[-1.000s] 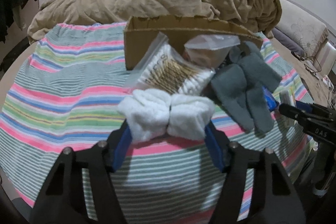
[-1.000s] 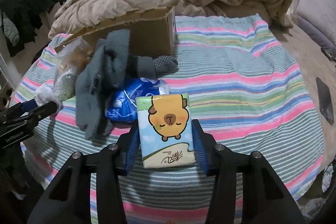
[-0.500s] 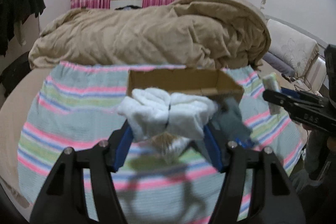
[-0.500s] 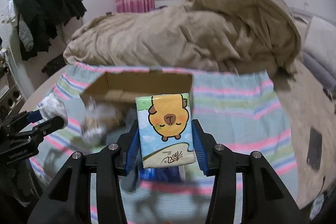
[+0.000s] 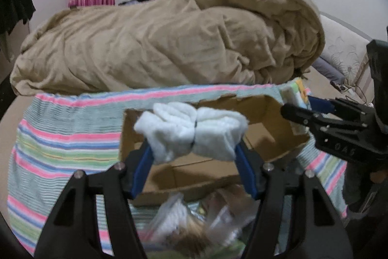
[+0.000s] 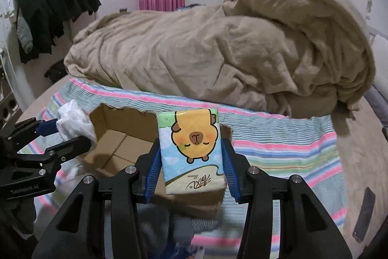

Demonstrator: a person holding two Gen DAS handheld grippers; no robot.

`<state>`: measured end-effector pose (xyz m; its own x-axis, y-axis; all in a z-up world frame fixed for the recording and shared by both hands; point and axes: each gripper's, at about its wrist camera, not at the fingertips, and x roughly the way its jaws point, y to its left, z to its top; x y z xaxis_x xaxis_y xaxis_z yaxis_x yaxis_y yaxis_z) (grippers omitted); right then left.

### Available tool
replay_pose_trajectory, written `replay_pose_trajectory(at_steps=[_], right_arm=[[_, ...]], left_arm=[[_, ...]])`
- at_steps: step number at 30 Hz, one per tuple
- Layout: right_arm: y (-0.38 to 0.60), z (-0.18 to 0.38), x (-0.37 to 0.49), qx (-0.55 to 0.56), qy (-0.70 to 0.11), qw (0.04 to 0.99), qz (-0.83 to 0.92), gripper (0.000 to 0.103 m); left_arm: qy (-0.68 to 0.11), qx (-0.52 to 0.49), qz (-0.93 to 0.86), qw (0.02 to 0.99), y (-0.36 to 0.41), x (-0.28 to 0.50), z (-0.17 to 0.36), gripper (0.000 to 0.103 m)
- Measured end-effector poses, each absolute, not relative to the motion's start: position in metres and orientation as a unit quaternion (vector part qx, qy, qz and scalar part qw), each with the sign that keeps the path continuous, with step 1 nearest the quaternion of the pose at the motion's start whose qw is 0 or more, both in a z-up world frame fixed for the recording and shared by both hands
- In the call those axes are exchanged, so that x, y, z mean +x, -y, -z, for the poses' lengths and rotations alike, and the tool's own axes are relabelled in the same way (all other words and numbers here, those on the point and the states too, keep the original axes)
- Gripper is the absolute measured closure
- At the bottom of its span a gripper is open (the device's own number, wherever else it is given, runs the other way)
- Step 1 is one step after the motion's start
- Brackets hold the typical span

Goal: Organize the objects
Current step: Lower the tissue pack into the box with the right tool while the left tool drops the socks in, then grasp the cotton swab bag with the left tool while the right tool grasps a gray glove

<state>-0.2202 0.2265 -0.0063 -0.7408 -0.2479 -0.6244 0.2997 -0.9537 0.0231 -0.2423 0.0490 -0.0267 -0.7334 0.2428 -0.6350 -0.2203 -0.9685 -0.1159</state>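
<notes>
My left gripper [image 5: 194, 137] is shut on a white fluffy cloth bundle [image 5: 191, 132] and holds it above the open cardboard box [image 5: 194, 174]. My right gripper [image 6: 191, 157] is shut on a tissue pack [image 6: 191, 149] with a cartoon capybara, held over the same box [image 6: 121, 137]. The box looks empty inside. Each gripper shows in the other's view: the right one [image 5: 303, 111] at the box's right side, the left one [image 6: 70, 135] at its left with the white cloth [image 6: 75, 123].
The box stands on a striped sheet [image 5: 60, 145] on a bed. A tan duvet [image 5: 169, 40] is heaped behind it. Blurred clear bags [image 5: 194, 222] lie in front of the box, and grey and blue items [image 6: 169, 229] lie below the right gripper. Dark clothes [image 6: 48, 6] hang at left.
Both grippers have risen from the pile of items and moved forward over the open box, still holding the cloth bundle and the tissue pack.
</notes>
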Motion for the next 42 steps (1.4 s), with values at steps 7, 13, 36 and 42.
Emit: replay_pose_trajectory(at_steps=[7,13,36,42], right_arm=[[-0.223,0.048,-0.242,0.354,-0.039,0.144,0.923,0.053],[-0.220,0.063,-0.240,0.358,-0.048,0.141,0.922,0.053],[-0.239,-0.015,-0.174,0.344,0.007,0.134,0.929,0.015],[-0.226,-0.031,-0.134,0.341,0.003,0.149,0.928,0.015]], left_arm=[[0.028,-0.376,-0.918,0.127,-0.055,-0.261,0.060,0.039],[0.016,-0.384,-0.915,0.124,-0.060,-0.263,0.072,0.037],[0.032,-0.354,-0.931,0.084,-0.024,-0.178,-0.018,0.009],[0.053,-0.349,-0.932,0.083,-0.009,-0.141,-0.032,0.006]])
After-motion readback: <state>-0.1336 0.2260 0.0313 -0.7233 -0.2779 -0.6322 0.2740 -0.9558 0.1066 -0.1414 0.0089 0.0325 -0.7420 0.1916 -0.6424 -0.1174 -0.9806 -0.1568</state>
